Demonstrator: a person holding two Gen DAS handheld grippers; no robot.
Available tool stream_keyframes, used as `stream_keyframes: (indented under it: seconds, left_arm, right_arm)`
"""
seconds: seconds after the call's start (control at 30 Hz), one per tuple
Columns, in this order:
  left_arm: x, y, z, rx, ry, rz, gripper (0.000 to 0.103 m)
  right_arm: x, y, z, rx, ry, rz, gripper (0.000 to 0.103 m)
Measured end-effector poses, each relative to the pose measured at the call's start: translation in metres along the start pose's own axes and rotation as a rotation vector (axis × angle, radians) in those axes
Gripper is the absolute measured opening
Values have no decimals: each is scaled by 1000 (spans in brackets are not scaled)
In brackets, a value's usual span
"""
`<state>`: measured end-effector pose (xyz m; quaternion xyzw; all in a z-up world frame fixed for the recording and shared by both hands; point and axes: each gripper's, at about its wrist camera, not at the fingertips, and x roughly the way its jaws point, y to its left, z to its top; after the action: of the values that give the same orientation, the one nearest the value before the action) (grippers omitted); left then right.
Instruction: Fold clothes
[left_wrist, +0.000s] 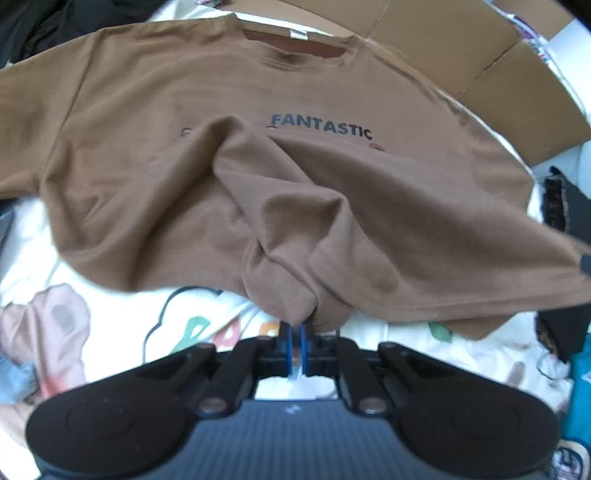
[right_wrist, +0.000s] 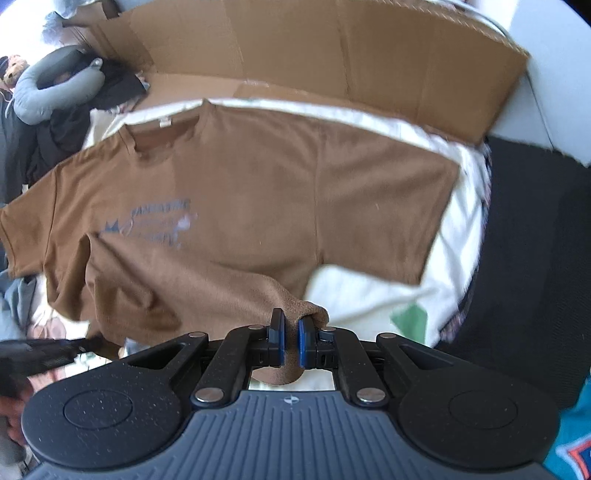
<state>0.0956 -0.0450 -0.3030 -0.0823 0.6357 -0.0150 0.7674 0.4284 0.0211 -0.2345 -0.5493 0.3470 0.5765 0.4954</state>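
A brown cotton T-shirt printed "FANTASTIC" (left_wrist: 258, 177) lies chest-up on a white printed sheet (left_wrist: 207, 317), collar far. The left gripper (left_wrist: 295, 332) is clamped on its near hem; the right gripper (right_wrist: 290, 332) pinches the near right corner. The bunched hem could slip free. A flattened cardboard box (right_wrist: 332, 55), seemingly empty, stands beyond.

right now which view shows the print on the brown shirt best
The left wrist view: the print on the brown t-shirt is sharp enough to read FANTASTIC, though a raised fold hides its lower part. In the right wrist view the print is smeared and unreadable.
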Motion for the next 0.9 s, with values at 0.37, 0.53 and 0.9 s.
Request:
stream_keyframes:
  seconds: [0.37, 0.53, 0.9]
  left_arm:
    - [-79, 39, -6, -15, -71, 25, 4]
    - [-108, 51, -11, -15, -109, 38, 4]
    - [-149, 97, -29, 36, -119, 38, 4]
  right_arm:
    - [-39, -13, -45, 18, 11, -50, 5]
    - [-62, -15, -59, 15, -29, -68, 5]
    - [-69, -8, -80, -34, 14, -99, 5]
